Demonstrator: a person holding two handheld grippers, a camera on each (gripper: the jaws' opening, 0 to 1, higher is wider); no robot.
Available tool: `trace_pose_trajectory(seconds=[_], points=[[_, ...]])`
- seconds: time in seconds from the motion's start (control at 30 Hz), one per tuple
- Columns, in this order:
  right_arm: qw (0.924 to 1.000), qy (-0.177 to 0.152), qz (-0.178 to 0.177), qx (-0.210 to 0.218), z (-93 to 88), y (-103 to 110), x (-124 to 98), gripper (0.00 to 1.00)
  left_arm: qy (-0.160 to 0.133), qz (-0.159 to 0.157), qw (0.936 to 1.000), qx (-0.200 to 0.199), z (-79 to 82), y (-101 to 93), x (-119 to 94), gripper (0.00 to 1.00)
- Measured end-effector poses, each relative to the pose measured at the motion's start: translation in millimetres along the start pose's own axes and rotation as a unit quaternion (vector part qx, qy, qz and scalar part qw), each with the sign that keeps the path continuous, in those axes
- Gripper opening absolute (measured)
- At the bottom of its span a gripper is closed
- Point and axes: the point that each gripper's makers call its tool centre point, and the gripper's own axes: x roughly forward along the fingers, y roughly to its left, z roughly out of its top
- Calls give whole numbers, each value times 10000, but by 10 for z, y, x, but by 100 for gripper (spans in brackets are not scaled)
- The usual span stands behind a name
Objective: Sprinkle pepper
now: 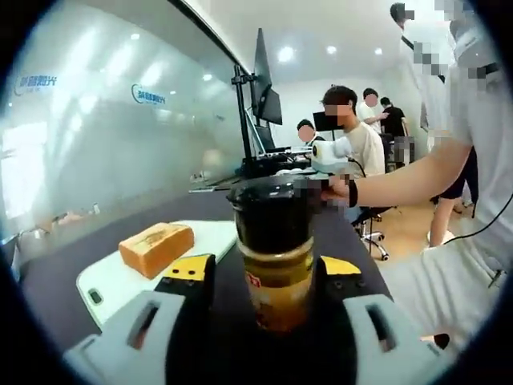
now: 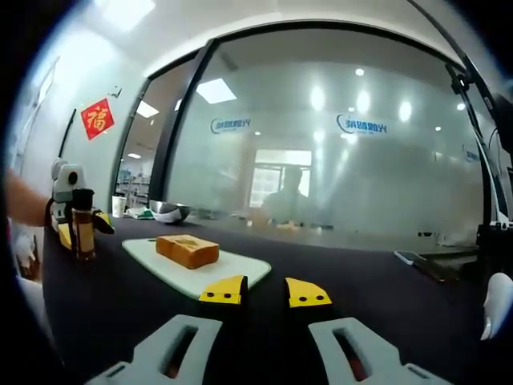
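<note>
Left gripper (image 1: 260,281): yellow-tipped jaws clamped on either side of a pepper bottle (image 1: 275,257), upright, dark cap on top, amber glass below with a red and yellow label. Same left gripper (image 2: 80,223) and pepper bottle (image 2: 82,224) seen far left in the right gripper view, bottle standing on or just above the dark table (image 2: 361,297); contact with the surface not discernible.

Right gripper (image 2: 265,293): yellow-tipped jaws parted, grasping nothing, dark table surface visible in the gap.

White cutting board (image 1: 120,281) to the left of the bottle in the left gripper view, lying flat on the dark table (image 1: 56,289). Slice of toasted bread (image 1: 156,247) resting on the board. In the right gripper view, cutting board (image 2: 232,269) just beyond the parted jaws, bread (image 2: 187,250) on its far-left part, bottle well apart to the left of the board.

Farther out: frosted glass wall (image 2: 337,160) with blue lettering behind the table; red paper ornament (image 2: 97,118) on the left wall. Monitor on a stand (image 1: 260,88) at the far end of the table; several people (image 1: 357,132) seated and standing beyond it; a person's forearm (image 1: 401,180) reaching in from the right.
</note>
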Motion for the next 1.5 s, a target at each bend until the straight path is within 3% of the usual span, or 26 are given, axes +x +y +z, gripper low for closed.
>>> trace_pose_trajectory(seconds=[0.2, 0.47, 0.53, 0.9, 0.97, 1.03, 1.1, 1.2, 1.27, 1.3, 1.4, 1.5], points=[[10000, -63, 22, 28, 17, 4, 8, 13, -142, -169, 9997, -115, 31, -1, 16, 37], [10000, -75, 63, -8, 23, 16, 0, 13, -31, -338, 9994, 95, 21, -192, 82, 26], [9999, -78, 78, -11, 24, 19, 6, 13, -71, -308, 9988, 362, 27, -182, 90, 27], [9996, 43, 17, -261, -21, 9, 30, 13, -67, -367, 9988, 311, -13, -138, 59, 25], [9994, 83, 136, -300, -24, 52, 34, 12, -75, -390, 9987, 321, -17, -132, 54, 24], [9987, -119, 474, -148, 54, 159, 22, 13, -81, -405, 9987, 303, -22, -121, 52, 24], [9975, -103, 693, 38, 55, 225, 23, 16, -88, -426, 9986, 301, -18, -134, 53, 24], [9892, -157, 1352, 553, 168, 439, 7, 21, -97, -443, 9986, 285, -13, -145, 56, 24], [9835, -169, 1754, 398, 250, 648, 1, 23, -101, -454, 9986, 250, -15, -135, 55, 24], [9767, -316, 2106, 253, 350, 870, -12, 27, -105, -460, 9986, 231, -22, -114, 48, 24], [9508, -686, 2986, 463, 578, 1456, -89, 48, -103, -485, 9986, 176, -9, -152, 61, 23], [9217, -777, 3801, 66, 656, 2029, -172, 53, -94, -510, 9986, 124, -19, -134, 47, 23]])
